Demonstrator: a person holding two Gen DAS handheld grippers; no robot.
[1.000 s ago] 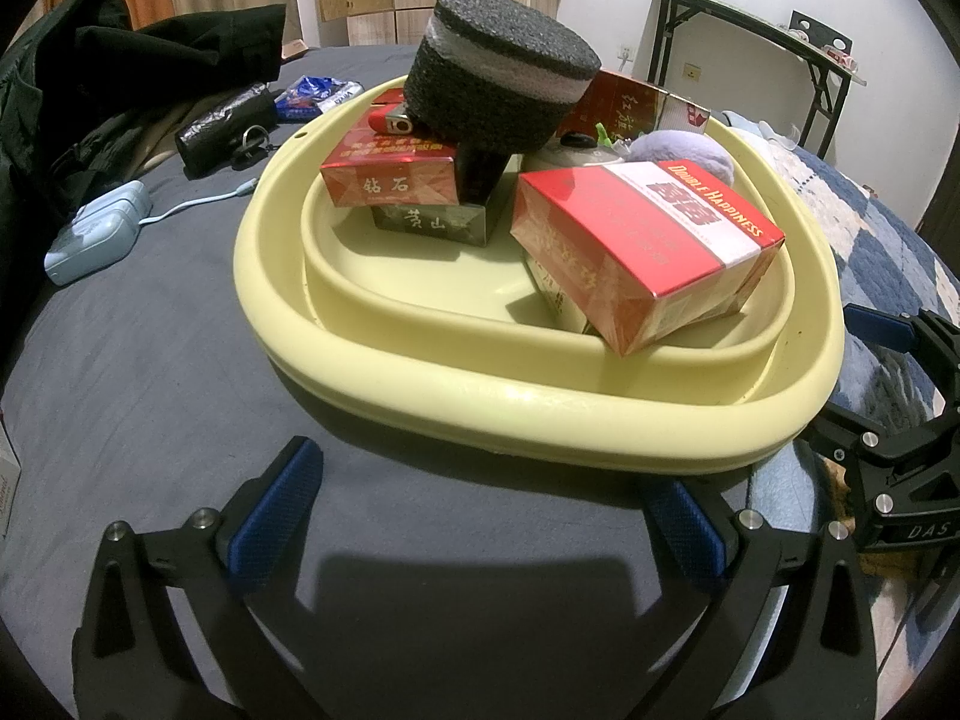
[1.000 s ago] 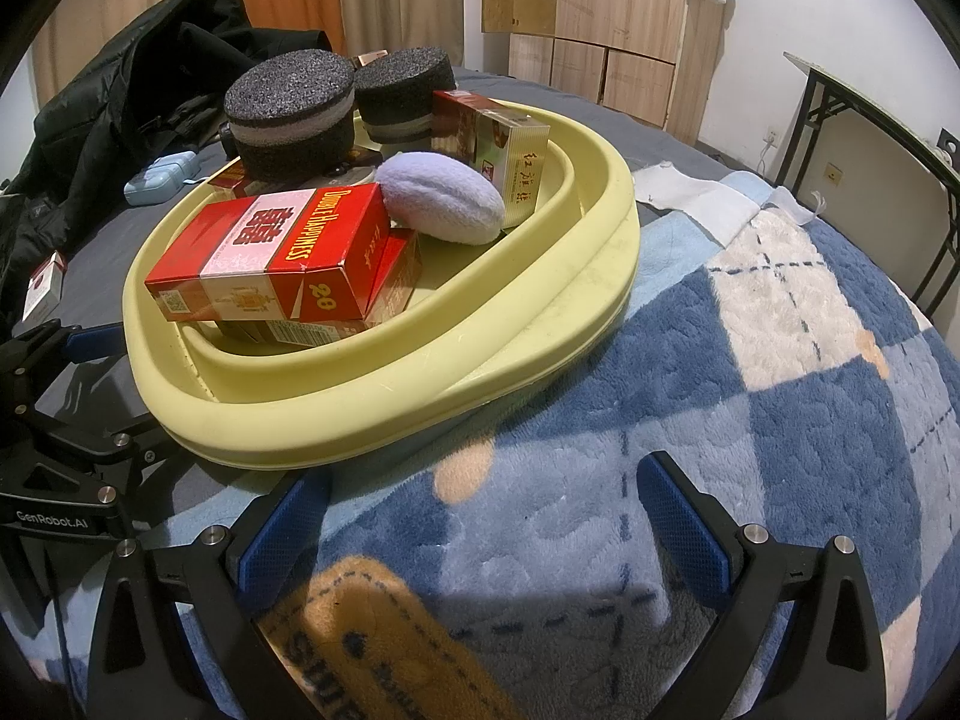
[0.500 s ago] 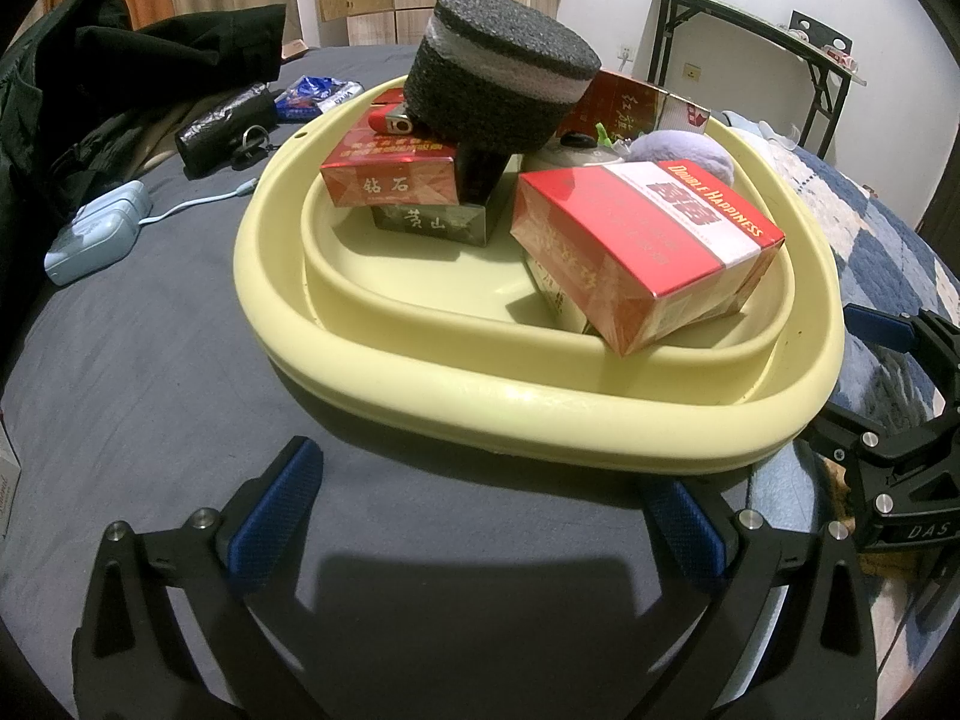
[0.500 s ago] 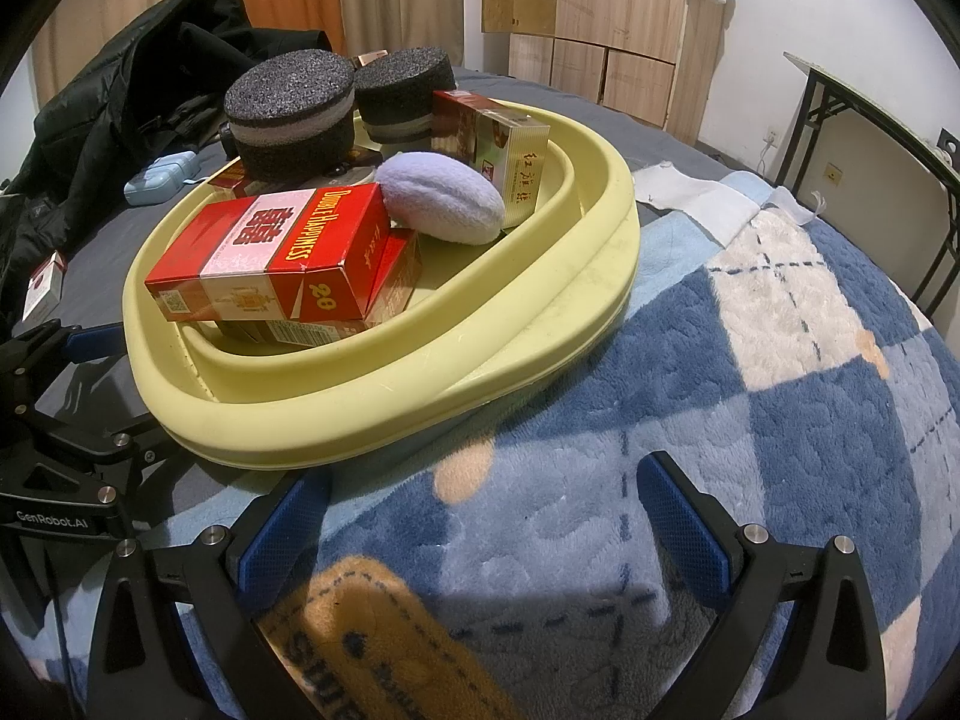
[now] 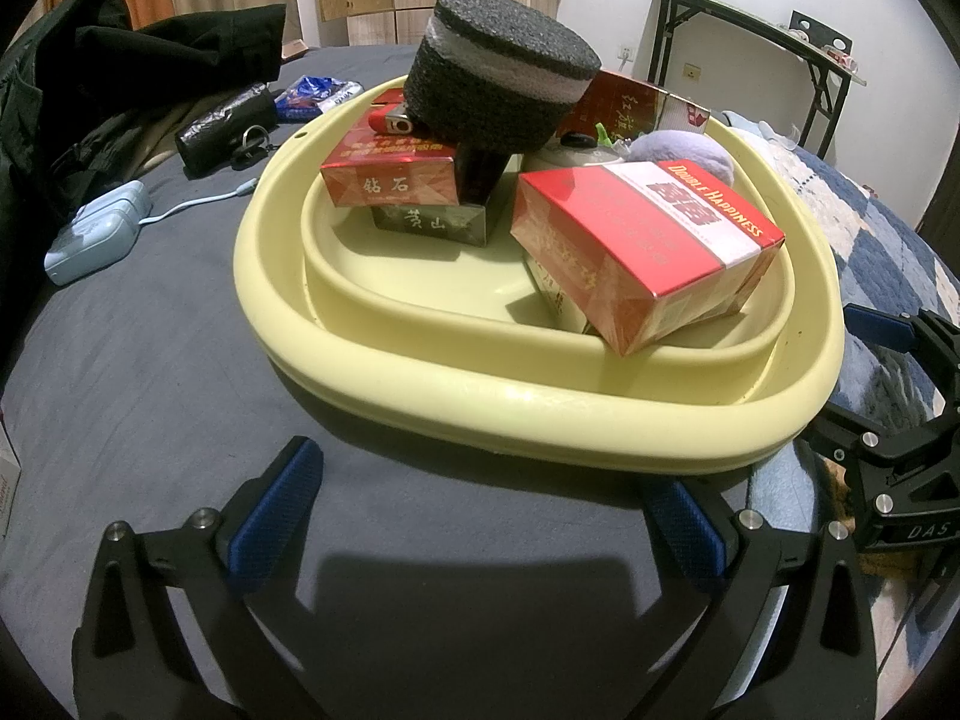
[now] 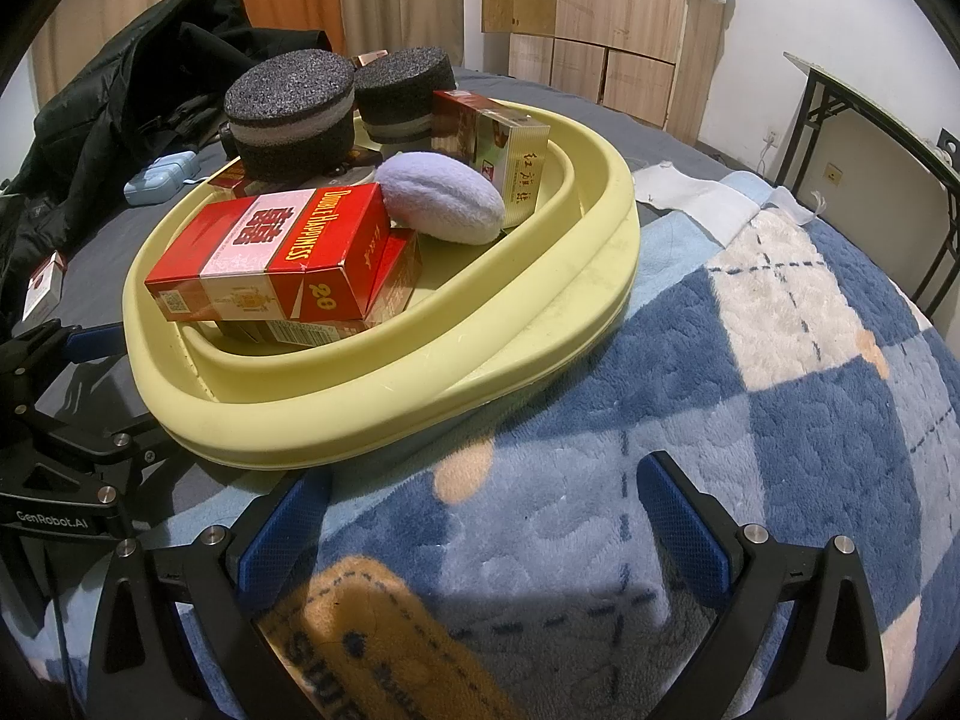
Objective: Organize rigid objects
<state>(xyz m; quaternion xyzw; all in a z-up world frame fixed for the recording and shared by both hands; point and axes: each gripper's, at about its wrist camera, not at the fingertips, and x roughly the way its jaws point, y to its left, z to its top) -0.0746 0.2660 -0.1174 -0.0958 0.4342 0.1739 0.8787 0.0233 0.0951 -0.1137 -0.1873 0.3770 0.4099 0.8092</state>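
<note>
Both sets of fingers are spread wide with nothing between them. The left gripper (image 5: pixel 480 516) hovers low over the grey bedsheet (image 5: pixel 180 372), its blue pads (image 5: pixel 273 513) aimed at the near rim of the pale yellow basin (image 5: pixel 540 414), which lies straight ahead and just beyond the fingertips. The right gripper (image 6: pixel 480 516) sits over the blue checked blanket (image 6: pixel 780 420), facing the same basin (image 6: pixel 372 414) from its other side, with the rim ahead and a little to the left of its fingers. Each gripper shows at the edge of the other's view, so they flank the basin's front corner. Inside, the rigid things are heaped: a red Double Happiness carton (image 5: pixel 648 246) lies tilted on another box, its long axis running roughly from the left gripper's side toward the right's, and it is the item closest to both. Behind it stand a red box on a grey one (image 5: pixel 390 180), a black foam disc (image 5: pixel 498 90) perched on top, a second foam disc (image 6: pixel 402 93), an upright red-and-gold box (image 6: pixel 498 150) and a lilac plush pad (image 6: pixel 441 198). I would judge the carton the likeliest next pick; the left gripper looks marginally nearer its end face. A stray small carton (image 6: pixel 42 291) lies on the bed, well apart from the basin.
</note>
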